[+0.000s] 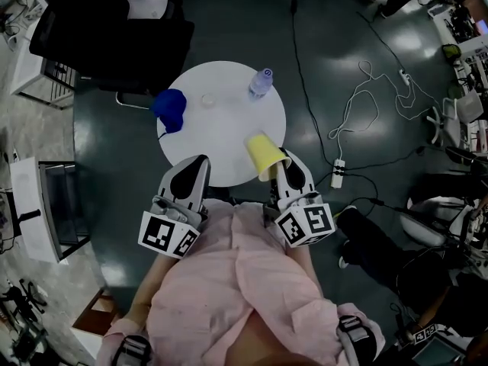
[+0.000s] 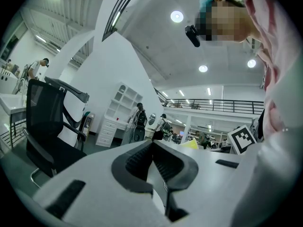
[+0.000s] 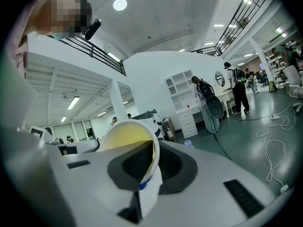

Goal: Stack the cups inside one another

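A yellow cup point(image 1: 261, 154) lies tilted over the near edge of the round white table point(image 1: 226, 139), its wall pinched between the jaws of my right gripper point(image 1: 275, 171). In the right gripper view the yellow cup point(image 3: 127, 135) fills the space ahead of my right gripper point(image 3: 154, 151), which is shut on its wall. A blue cup point(image 1: 170, 109) sits at the table's left edge. My left gripper point(image 1: 195, 166) hovers at the table's near edge, left of the yellow cup; in the left gripper view my left gripper point(image 2: 152, 144) is shut with nothing between its pads.
A clear plastic bottle point(image 1: 260, 83) stands at the table's far right, and a small clear object point(image 1: 207, 99) lies near its middle. A black office chair point(image 1: 114, 29) is beyond the table at left. Cables point(image 1: 364, 105) and a power strip point(image 1: 338, 174) lie on the floor at right.
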A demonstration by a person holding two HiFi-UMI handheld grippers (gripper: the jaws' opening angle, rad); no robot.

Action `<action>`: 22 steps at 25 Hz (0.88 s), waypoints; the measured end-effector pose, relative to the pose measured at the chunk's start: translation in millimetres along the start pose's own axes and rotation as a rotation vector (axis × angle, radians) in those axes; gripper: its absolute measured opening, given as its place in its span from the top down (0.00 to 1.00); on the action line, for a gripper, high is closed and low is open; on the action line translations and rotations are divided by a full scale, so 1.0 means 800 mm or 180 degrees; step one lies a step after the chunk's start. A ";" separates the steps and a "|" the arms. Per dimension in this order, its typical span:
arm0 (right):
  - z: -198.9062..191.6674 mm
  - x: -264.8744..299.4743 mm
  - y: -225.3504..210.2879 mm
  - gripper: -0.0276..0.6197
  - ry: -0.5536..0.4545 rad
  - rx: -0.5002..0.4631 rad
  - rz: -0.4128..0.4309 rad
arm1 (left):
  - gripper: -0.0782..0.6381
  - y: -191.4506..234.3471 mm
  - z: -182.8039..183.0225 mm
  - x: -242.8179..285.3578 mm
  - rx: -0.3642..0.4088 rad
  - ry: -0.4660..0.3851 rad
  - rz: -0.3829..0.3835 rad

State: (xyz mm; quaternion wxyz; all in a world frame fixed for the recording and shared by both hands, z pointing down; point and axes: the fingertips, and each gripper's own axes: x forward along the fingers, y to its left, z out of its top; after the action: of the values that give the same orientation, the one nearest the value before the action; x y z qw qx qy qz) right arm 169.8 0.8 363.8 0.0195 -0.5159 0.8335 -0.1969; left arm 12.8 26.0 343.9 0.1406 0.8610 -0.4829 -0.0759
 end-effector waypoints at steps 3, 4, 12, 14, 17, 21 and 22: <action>-0.003 0.002 0.003 0.89 0.0000 0.0002 0.0003 | 0.87 0.003 0.001 -0.002 0.0003 -0.0008 0.0010; -0.003 0.002 0.004 0.90 0.0003 0.0001 0.0008 | 0.87 0.004 0.000 -0.004 0.0000 -0.0009 0.0016; -0.009 0.002 0.005 0.89 0.0052 0.0025 0.0017 | 0.87 0.006 -0.002 -0.007 -0.0037 0.0002 0.0046; -0.009 0.003 0.006 0.89 0.0059 0.0021 0.0022 | 0.87 0.006 -0.002 -0.007 -0.0042 0.0003 0.0050; -0.010 0.003 0.006 0.89 0.0064 0.0032 0.0018 | 0.87 0.008 -0.002 -0.008 -0.0043 0.0004 0.0057; -0.013 0.006 0.005 0.90 0.0075 0.0044 0.0025 | 0.87 0.009 -0.004 -0.006 -0.0042 0.0010 0.0054; -0.014 0.006 0.005 0.89 0.0080 0.0044 0.0030 | 0.87 0.008 -0.004 -0.005 -0.0042 0.0014 0.0051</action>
State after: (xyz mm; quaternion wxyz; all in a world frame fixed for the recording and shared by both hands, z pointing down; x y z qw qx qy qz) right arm 161.6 1.3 373.2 0.0135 -0.5094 0.8347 -0.2090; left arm 5.9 26.9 349.0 0.1479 0.8563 -0.4889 -0.0761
